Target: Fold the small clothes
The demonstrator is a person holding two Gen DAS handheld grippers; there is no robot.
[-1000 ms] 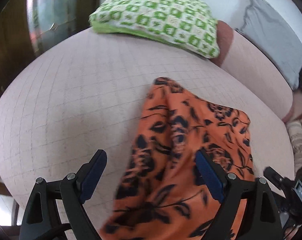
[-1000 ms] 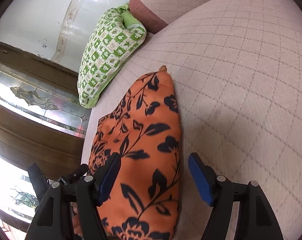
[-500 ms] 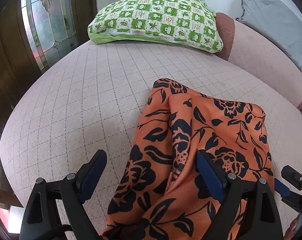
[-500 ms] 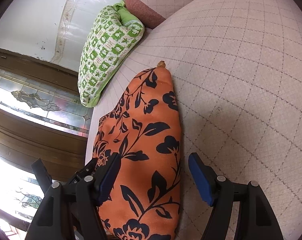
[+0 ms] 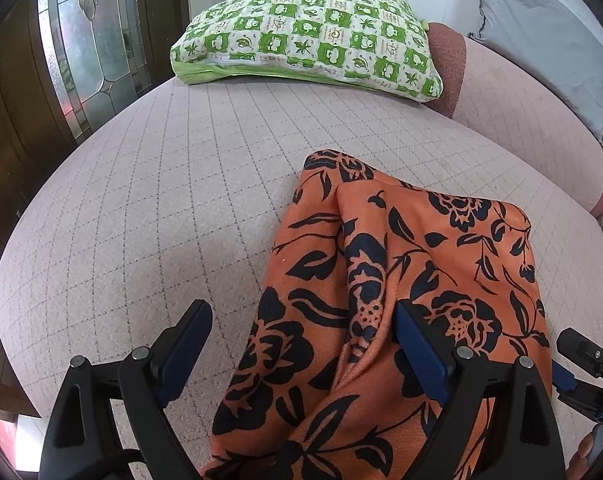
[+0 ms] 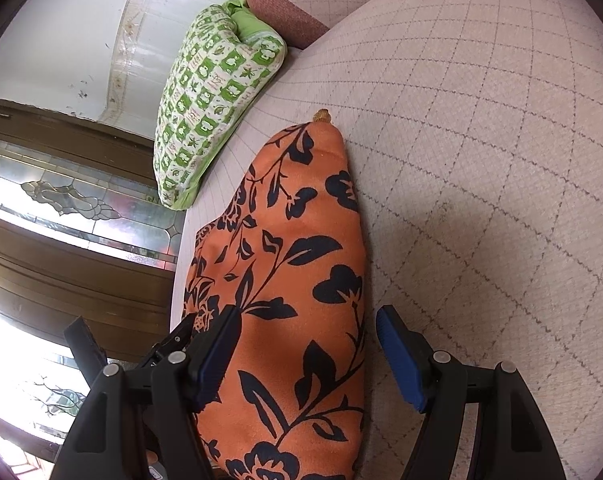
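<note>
An orange garment with a black floral print lies bunched and partly folded on the pink quilted seat cushion. My left gripper is open, its jaws straddling the garment's near left part. In the right wrist view the same garment runs away from me, and my right gripper is open over its near end. The left gripper's body shows just left of my right fingers. Neither gripper pinches the cloth.
A green and white checked pillow lies at the far end of the seat, also in the right wrist view. A grey cushion leans at the back right. A wooden door with leaded glass stands left.
The left gripper has pulled back and levelled, so the garment and pillow sit more centred. The right view has barely shifted. Both grippers stay open and the garment lies the same.
</note>
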